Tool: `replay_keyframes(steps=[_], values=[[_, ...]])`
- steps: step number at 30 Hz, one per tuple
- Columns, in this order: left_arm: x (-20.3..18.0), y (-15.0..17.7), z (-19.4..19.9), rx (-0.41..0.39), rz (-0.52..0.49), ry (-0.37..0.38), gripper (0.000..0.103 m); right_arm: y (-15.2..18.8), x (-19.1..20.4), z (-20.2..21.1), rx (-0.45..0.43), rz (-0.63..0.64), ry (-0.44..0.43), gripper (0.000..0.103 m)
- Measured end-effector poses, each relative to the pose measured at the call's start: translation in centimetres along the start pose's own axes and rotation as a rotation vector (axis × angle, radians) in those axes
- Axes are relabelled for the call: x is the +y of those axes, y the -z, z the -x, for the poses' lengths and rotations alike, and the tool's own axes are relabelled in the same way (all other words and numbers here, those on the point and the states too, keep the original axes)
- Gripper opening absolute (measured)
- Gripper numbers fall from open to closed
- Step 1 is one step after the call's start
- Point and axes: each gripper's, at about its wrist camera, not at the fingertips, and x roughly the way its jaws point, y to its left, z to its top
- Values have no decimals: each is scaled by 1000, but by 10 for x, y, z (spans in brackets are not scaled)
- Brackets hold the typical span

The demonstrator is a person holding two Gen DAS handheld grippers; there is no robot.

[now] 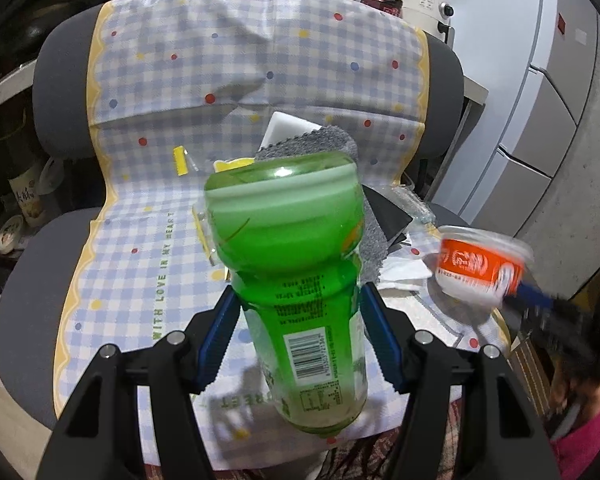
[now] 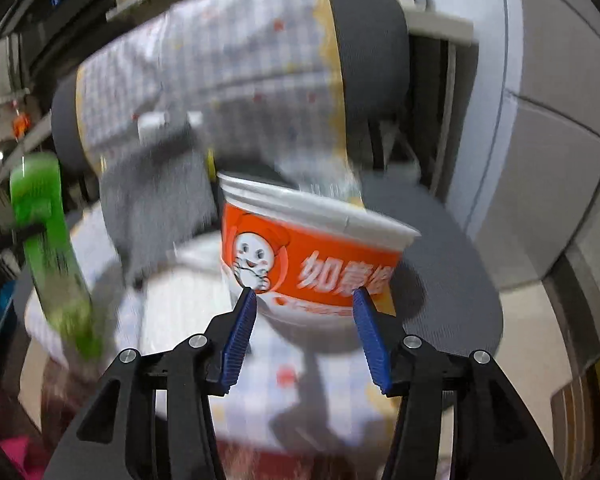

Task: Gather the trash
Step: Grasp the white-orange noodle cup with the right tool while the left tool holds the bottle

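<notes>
Orange-and-white paper cup (cartoon mascot, white rim), between gripper pads.

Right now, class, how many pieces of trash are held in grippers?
2. The green bottle is clamped in the left gripper; the orange paper cup sits between the right gripper pads, above the chair. More trash may be hidden behind them.

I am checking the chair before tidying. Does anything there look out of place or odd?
Yes. Trash lies on the chair's checked cover: a gray cloth, a white block and yellow wrappers are scattered on the seat, which is odd for a chair.
</notes>
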Motion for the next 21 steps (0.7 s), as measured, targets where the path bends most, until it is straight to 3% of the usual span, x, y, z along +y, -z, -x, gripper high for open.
replay_keyframes(steps=[2, 5, 9, 11, 13, 21], values=[[-2, 0, -2, 0, -4, 1, 60, 9, -3, 6, 0, 4, 6, 54], [-2, 0, -1, -1, 0, 6, 60, 11, -9, 23, -43, -47, -50, 66], [-1, 0, 2, -7, 4, -4, 60, 3, -18, 38, -118, -129, -55, 67], [0, 0, 6, -20, 6, -14, 60, -4, -24, 32, -131, -179, -8, 59], [-1, -3, 10, -35, 4, -15, 60, -9, -30, 22, -118, -220, 17, 42], [-14, -12, 21, -78, -18, -5, 60, -10, -50, -22, -16, -334, 31, 24]])
